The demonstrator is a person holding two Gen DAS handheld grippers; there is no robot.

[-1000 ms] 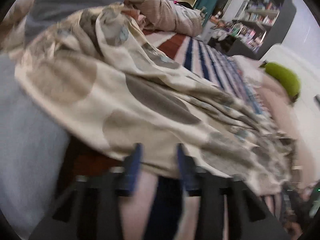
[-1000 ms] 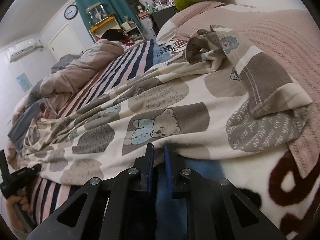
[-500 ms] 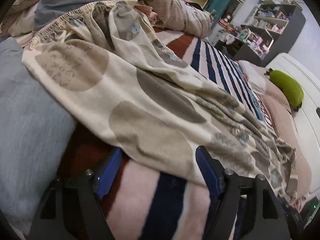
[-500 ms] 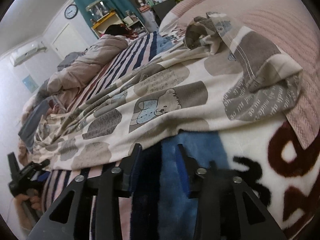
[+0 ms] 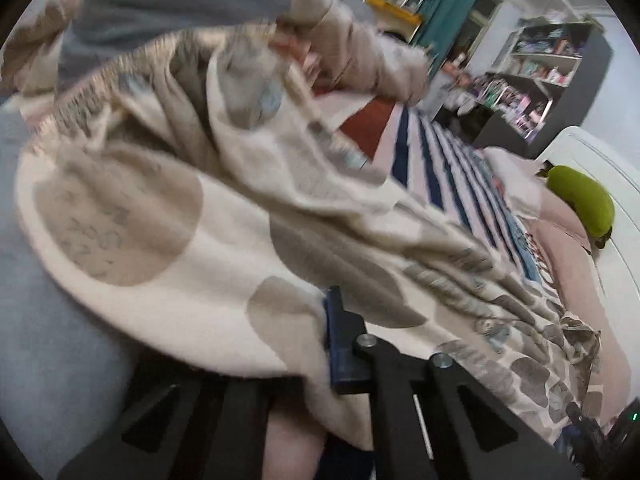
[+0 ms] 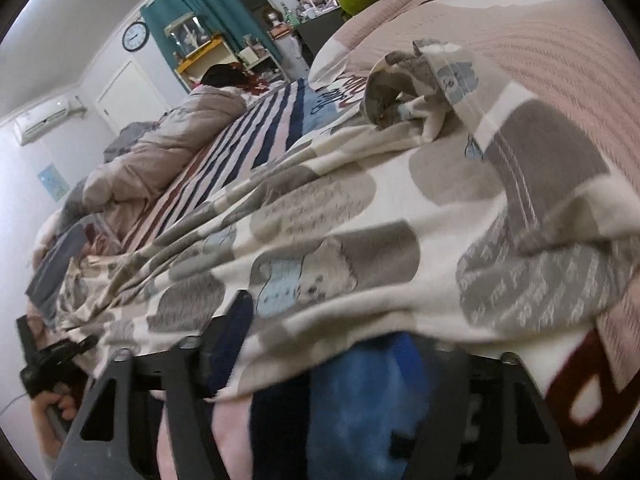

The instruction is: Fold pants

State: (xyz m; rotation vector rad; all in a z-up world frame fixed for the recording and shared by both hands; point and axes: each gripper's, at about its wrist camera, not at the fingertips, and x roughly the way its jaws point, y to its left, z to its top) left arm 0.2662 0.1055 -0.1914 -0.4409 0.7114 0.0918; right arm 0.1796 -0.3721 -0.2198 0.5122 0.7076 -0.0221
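Note:
The pants (image 5: 224,248), cream with grey blobs and bear prints, lie stretched along the bed. My left gripper (image 5: 326,308) is shut on their near edge by the gathered waistband (image 5: 92,88). One blue pad (image 5: 340,344) shows and cloth drapes over the other finger. At the leg end, the pants (image 6: 328,240) hem lies across my right gripper (image 6: 336,332). Its jaws are closing with the hem between them, and the pads still stand apart. Its left pad (image 6: 236,320) shows, while the other is under cloth. A hand (image 6: 52,404) holds the left gripper (image 6: 44,356) far off.
A striped blanket (image 6: 256,136) covers the bed under the pants. A pink quilt (image 6: 560,60) and a green pillow (image 5: 580,204) lie at the head end. A bunched duvet (image 6: 160,164) and grey cloth (image 5: 160,4) sit beyond. Shelves (image 5: 552,60) stand by the wall.
The left jaws opened wide, then shut on the pants' edge. The right jaws went from shut to open and moved forward, so the hem now lies over them.

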